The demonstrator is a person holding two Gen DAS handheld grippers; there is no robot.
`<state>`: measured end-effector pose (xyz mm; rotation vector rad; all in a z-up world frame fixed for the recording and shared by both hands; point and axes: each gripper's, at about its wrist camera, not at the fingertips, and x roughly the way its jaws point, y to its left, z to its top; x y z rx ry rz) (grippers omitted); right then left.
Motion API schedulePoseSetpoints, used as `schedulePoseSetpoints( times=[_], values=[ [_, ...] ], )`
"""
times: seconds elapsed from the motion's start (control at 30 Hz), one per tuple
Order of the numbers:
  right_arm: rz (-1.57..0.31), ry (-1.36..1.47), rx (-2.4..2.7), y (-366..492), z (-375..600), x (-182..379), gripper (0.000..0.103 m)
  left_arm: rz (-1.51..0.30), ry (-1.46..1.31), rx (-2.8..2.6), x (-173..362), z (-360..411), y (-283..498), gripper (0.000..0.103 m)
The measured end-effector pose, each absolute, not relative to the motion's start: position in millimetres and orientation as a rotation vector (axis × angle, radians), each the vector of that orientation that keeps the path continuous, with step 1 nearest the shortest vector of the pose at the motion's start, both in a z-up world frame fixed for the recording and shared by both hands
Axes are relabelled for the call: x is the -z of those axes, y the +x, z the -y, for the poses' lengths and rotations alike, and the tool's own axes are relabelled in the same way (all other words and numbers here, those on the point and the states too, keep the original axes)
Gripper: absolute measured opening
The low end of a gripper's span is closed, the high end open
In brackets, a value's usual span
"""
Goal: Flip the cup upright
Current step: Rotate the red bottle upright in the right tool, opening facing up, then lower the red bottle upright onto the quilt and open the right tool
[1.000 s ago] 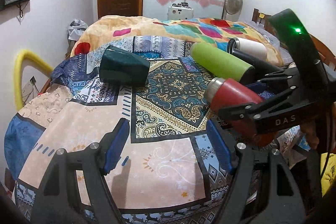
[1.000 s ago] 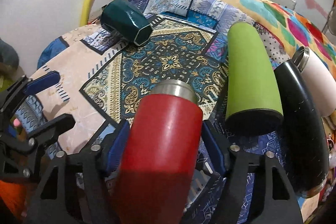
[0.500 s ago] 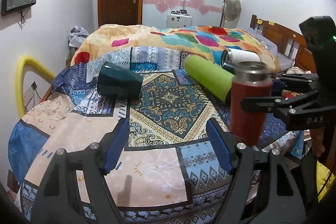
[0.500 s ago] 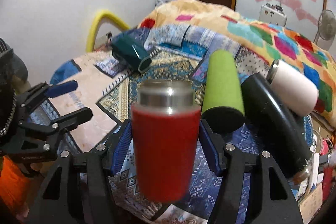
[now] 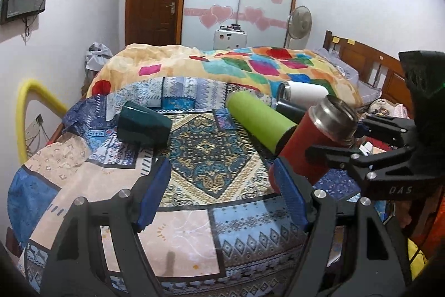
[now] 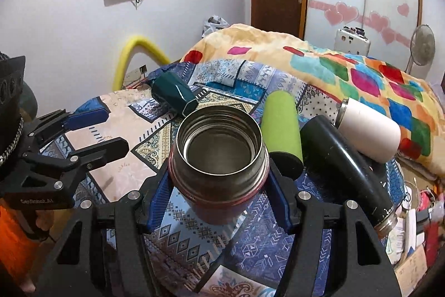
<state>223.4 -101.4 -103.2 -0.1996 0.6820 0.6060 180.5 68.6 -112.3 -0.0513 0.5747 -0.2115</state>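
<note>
My right gripper (image 6: 218, 194) is shut on a red steel-lined cup (image 6: 219, 157), mouth up and tilted toward the camera, its base near the patterned cloth. In the left wrist view the red cup (image 5: 314, 146) leans to the right at the table's right side, held in the right gripper (image 5: 361, 141). My left gripper (image 5: 222, 191) is open and empty over the front of the table. A dark green cup (image 5: 143, 127) lies on its side at the back left, also in the right wrist view (image 6: 175, 96).
A lime green bottle (image 6: 282, 127), a black bottle (image 6: 345, 157) and a white bottle (image 6: 367, 132) lie on their sides at the right of the cloth-covered table (image 5: 194, 213). A bed with a colourful blanket (image 5: 250, 68) stands behind. A yellow tube (image 5: 25, 107) stands at the left wall.
The right gripper lifted the red cup from lying flat, turned it mouth up, and now tilts it toward itself while lowering it to the cloth. The left gripper stayed open.
</note>
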Motion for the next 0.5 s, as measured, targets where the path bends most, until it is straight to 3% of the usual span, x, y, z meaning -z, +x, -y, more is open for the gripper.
schedulePoseSetpoints(
  times=[0.5],
  values=[
    [-0.691, -0.211, -0.611, 226.4, 97.8, 122.8, 0.059, -0.558, -0.039, 0.191, 115.1, -62.1, 179.8, 0.082]
  ],
)
